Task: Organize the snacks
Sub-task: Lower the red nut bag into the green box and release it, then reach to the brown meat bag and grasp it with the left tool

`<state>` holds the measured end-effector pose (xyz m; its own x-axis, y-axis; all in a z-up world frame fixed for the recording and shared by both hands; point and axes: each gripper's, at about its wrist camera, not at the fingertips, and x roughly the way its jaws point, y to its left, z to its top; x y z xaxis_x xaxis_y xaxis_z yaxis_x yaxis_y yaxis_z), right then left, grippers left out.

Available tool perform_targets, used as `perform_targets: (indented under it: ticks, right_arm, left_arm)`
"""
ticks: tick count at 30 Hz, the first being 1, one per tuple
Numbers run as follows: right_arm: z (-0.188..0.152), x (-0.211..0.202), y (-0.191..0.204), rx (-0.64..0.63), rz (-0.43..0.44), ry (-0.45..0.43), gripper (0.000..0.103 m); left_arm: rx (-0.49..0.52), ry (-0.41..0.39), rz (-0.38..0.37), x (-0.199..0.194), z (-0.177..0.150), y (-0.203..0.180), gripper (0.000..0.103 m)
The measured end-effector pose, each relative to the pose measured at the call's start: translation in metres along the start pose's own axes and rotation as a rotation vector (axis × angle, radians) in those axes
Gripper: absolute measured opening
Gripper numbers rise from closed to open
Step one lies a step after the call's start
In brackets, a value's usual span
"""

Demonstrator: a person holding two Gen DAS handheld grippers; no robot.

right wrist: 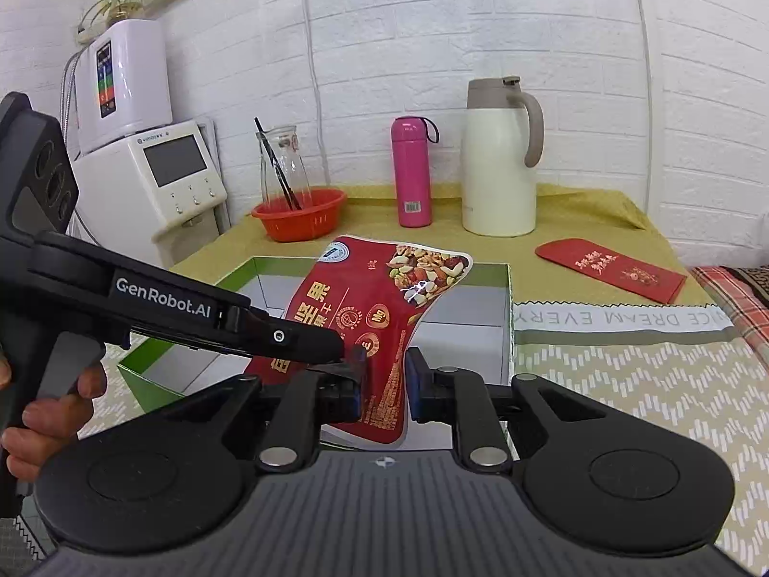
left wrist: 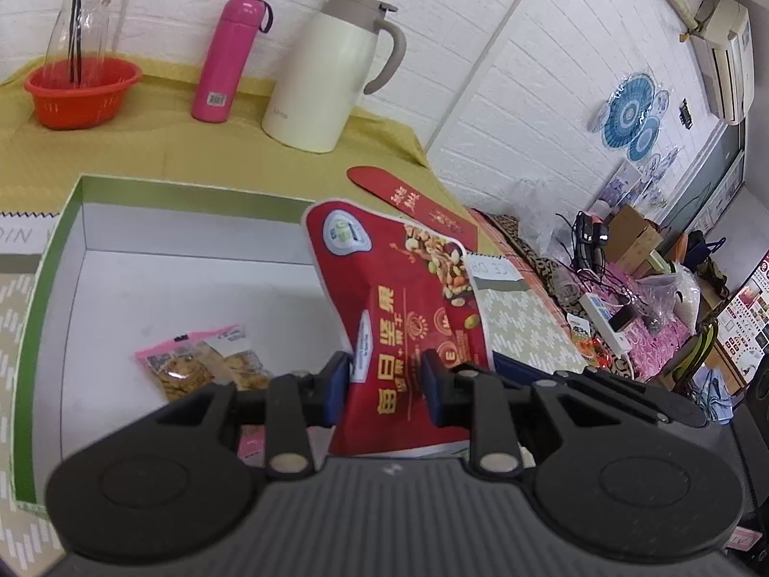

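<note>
Grippers L (left wrist: 384, 384) & R (right wrist: 384, 380) both clamp red nut bag (left wrist: 408, 298) above box (left wrist: 192, 226).

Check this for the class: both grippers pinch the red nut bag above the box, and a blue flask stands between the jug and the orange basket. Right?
One slip: the flask is pink, not blue, as the right wrist view shows. The rest holds: left gripper and right gripper both pinch the nut bag above the box, and the flask stands between jug and basket.

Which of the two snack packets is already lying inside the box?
The small pink packet lies on the floor of the box. The red nut bag is held up by both hand-held grippers.
</note>
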<state>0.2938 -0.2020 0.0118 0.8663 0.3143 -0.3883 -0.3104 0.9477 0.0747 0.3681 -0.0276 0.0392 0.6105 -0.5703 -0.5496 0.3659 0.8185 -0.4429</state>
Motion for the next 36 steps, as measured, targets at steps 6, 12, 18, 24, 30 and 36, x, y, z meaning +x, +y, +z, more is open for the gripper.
perform_targets:
  ticks: [6,12,18,24,30,36]
  right_arm:
    - [-0.002,0.017,-0.007,-0.017,-0.01,0.048,0.037]
    - [-0.004,0.011,0.0,-0.104,0.001,0.001,0.103]
    - [-0.003,-0.008,0.005,-0.112,-0.017,-0.043,0.103]
    - [-0.004,-0.035,0.01,-0.087,-0.01,-0.068,0.103]
    - [-0.021,-0.088,0.022,-0.129,-0.032,-0.092,0.103]
    - [-0.055,-0.135,0.022,-0.128,-0.056,-0.137,0.103]
  left_arm:
    - [-0.013,0.048,0.051,0.018,0.004,0.011,0.04]
    - [-0.013,-0.029,0.168,0.005,0.005,0.013,0.097]
    - [0.056,-0.093,0.256,-0.021,0.002,0.002,0.097]
    - [0.057,-0.073,0.263,-0.051,-0.016,-0.009,0.097]
    - [0.041,-0.029,0.2,-0.09,-0.051,-0.022,0.097]
    - [0.087,-0.063,0.191,-0.122,-0.1,-0.04,0.097]
